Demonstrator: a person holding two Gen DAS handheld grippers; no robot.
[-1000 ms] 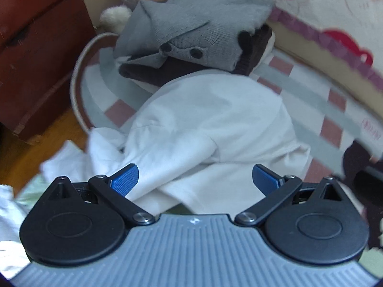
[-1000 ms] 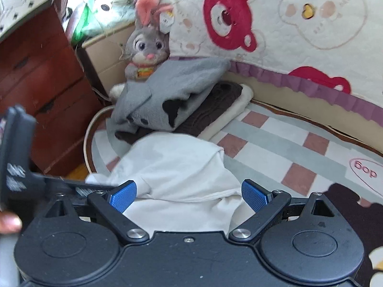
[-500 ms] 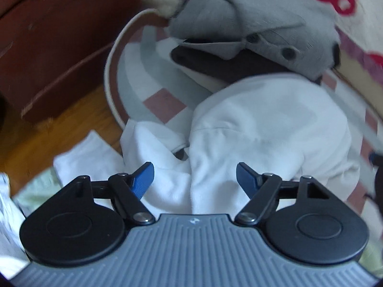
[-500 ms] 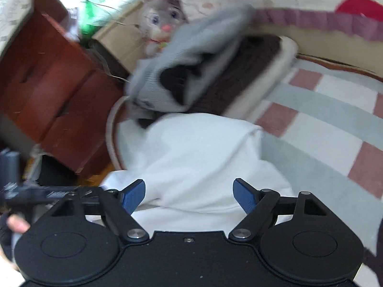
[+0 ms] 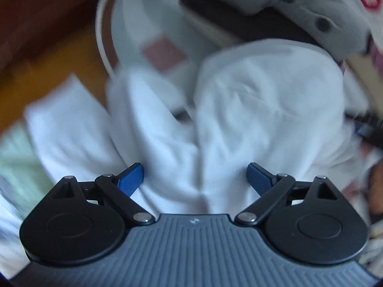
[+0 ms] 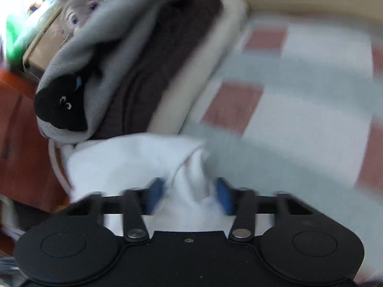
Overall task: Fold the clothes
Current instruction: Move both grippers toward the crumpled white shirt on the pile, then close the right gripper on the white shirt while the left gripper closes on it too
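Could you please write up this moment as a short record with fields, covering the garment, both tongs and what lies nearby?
garment: crumpled white cotton garment, lying on the checked pink, grey and white mat
left tongs: open, over the white fabric, nothing gripped
right tongs: closing around a bunched fold of the white garment; blur hides whether they pinch it
nearby pile: grey knitted garment with dark buttons on a dark brown knit
image quality: both views motion-blurred
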